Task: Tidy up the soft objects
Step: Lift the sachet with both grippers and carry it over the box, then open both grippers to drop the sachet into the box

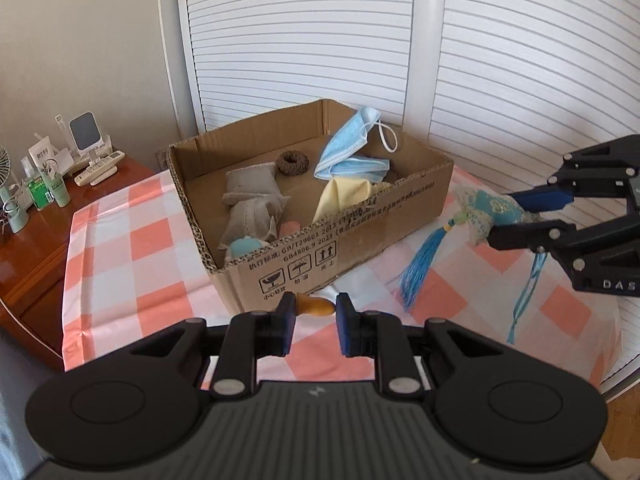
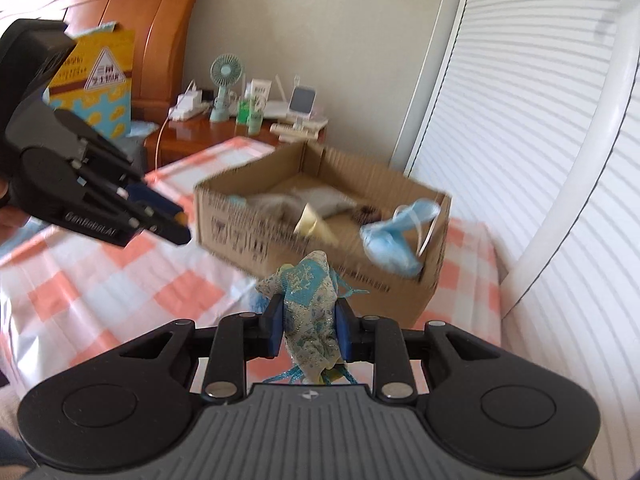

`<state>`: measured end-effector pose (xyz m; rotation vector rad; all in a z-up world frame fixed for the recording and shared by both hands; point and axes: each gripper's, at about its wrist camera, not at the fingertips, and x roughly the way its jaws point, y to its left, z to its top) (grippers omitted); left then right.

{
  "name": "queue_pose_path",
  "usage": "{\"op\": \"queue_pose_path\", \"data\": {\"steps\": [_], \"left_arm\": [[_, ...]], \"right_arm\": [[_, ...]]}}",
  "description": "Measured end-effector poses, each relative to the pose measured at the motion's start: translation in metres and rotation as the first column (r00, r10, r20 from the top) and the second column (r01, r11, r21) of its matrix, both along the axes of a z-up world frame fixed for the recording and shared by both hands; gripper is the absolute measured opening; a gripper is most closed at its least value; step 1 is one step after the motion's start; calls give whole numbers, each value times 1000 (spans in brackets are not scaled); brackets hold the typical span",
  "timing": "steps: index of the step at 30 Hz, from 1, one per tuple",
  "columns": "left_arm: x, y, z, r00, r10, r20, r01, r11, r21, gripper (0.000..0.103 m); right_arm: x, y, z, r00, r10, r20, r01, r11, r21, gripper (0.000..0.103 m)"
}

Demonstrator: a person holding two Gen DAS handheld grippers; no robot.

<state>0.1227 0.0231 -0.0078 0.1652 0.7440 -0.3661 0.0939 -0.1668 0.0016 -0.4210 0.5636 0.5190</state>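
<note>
An open cardboard box (image 1: 360,216) stands on the checked tablecloth and holds grey pouches (image 1: 252,196), a brown hair tie (image 1: 293,163), blue face masks (image 1: 352,152) and a yellow cloth (image 1: 344,196). My right gripper (image 2: 308,328) is shut on a blue embroidered sachet (image 2: 310,304) with a tassel (image 1: 420,264), held above the table right of the box; it also shows in the left wrist view (image 1: 512,216). My left gripper (image 1: 313,322) hovers by the box's near corner, jaws apart, with a small orange object (image 1: 316,306) between the fingertips; whether they grip it is unclear.
The box (image 2: 320,216) also shows in the right wrist view, blurred. A wooden nightstand (image 1: 36,240) at the left carries bottles, a small fan (image 2: 225,80) and remotes. White louvred doors (image 1: 320,40) stand behind the table. A wooden headboard (image 2: 152,20) is at the far left.
</note>
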Motion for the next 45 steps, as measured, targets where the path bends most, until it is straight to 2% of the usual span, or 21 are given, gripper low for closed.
{"op": "queue_pose_path", "data": {"steps": [7, 13, 15, 19, 23, 31, 32, 34, 35, 36, 38, 45], "left_arm": [[10, 4, 29, 998, -11, 63, 10, 1000, 12, 20], [26, 6, 30, 998, -4, 67, 2, 1000, 26, 20], [32, 7, 29, 998, -2, 67, 0, 1000, 30, 20], [47, 9, 27, 998, 13, 65, -16, 999, 39, 20], [67, 10, 26, 998, 31, 55, -33, 999, 41, 20], [120, 2, 35, 994, 64, 86, -70, 995, 69, 20], [126, 2, 36, 994, 65, 91, -71, 995, 67, 24], [135, 1, 39, 992, 80, 98, -86, 994, 60, 44], [136, 1, 40, 991, 83, 103, -89, 994, 56, 73], [135, 1, 41, 989, 90, 118, -97, 994, 50, 96], [126, 2, 44, 979, 119, 164, -128, 991, 41, 101], [87, 5, 52, 972, 164, 170, -175, 983, 50, 102]], "right_arm": [[45, 18, 48, 996, 13, 92, -17, 999, 41, 30], [99, 41, 54, 995, -10, 101, 5, 999, 49, 31], [116, 48, 50, 997, -14, 81, 10, 999, 52, 38], [131, 47, 37, 997, -52, 50, 49, 997, 65, 69], [123, 30, 27, 997, -79, 20, 75, 988, 132, 101], [95, 11, 25, 992, -126, -11, 126, 979, 162, 103], [91, 10, 26, 992, -128, -12, 128, 978, 164, 103], [85, 8, 28, 991, -135, -19, 136, 976, 167, 103], [83, 7, 28, 990, -135, -27, 138, 976, 170, 103], [82, 7, 30, 990, -136, -39, 141, 975, 172, 103], [77, 7, 32, 988, -149, -38, 153, 974, 169, 103], [60, 10, 40, 978, -203, -48, 208, 963, 174, 103]]}}
